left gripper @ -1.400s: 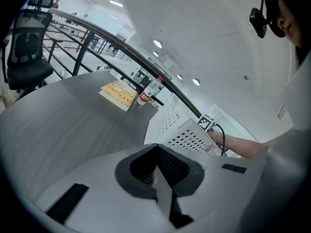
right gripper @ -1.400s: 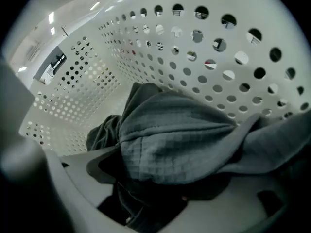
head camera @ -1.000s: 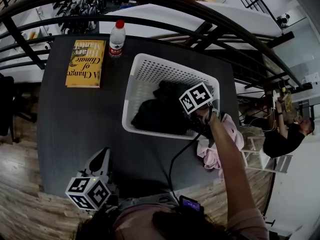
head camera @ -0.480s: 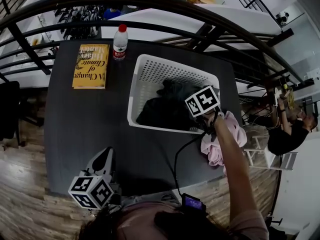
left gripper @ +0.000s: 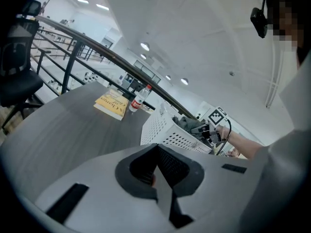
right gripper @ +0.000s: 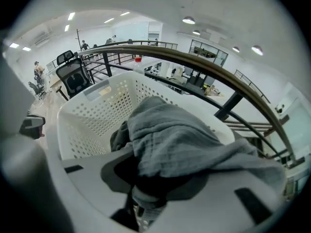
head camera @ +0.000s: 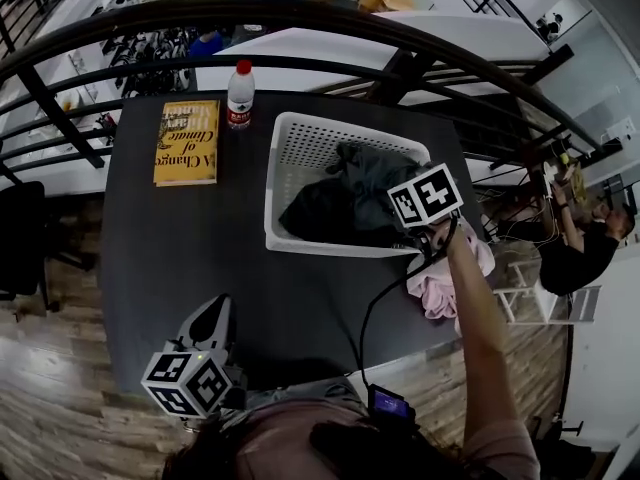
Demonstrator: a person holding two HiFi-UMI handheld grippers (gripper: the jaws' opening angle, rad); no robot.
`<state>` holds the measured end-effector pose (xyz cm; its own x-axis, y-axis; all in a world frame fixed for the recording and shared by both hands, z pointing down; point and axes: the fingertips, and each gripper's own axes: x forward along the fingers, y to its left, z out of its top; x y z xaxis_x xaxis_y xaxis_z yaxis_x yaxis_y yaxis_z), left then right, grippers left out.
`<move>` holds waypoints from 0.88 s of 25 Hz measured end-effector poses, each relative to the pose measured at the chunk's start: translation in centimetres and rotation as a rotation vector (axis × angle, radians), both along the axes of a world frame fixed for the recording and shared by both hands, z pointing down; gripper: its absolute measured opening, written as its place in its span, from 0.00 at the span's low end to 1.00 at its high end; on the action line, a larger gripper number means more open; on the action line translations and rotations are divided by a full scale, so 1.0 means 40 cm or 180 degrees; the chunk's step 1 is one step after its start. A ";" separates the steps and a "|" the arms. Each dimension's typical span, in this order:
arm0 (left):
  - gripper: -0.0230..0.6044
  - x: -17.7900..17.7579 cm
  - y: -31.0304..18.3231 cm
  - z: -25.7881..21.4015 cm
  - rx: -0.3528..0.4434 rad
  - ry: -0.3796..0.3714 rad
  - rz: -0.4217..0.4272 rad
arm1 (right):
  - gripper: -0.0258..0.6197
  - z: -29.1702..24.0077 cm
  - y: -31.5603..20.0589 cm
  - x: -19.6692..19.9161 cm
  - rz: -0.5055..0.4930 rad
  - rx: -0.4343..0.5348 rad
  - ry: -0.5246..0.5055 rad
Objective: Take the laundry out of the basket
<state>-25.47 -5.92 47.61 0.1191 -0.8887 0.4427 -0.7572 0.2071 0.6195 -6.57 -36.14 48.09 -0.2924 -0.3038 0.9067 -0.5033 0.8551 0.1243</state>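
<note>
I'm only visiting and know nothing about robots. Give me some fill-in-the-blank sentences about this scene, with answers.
1. The right gripper is clamped on a ___ cloth over the white basket.
2. The bottle has a ___ cap.
3. In the head view, the yellow book lies to the ___ of the basket.
4. The garment lying outside the basket is ___.
Missing words: grey; red; left; pink.
The right gripper's jaws have just been closing, with that cloth between them.
</note>
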 end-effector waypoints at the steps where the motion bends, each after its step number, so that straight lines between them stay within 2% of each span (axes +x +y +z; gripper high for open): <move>1: 0.03 -0.002 0.004 -0.004 0.0014 -0.0002 0.0017 | 0.26 -0.015 0.003 0.000 0.0015 0.0036 -0.0012; 13: 0.03 -0.038 0.045 -0.044 0.0170 -0.0062 0.0193 | 0.26 -0.172 0.046 0.004 0.0230 0.0449 -0.0225; 22: 0.03 0.012 0.063 -0.075 0.0254 -0.0123 0.0158 | 0.26 -0.310 0.094 0.019 0.0096 0.0762 -0.0510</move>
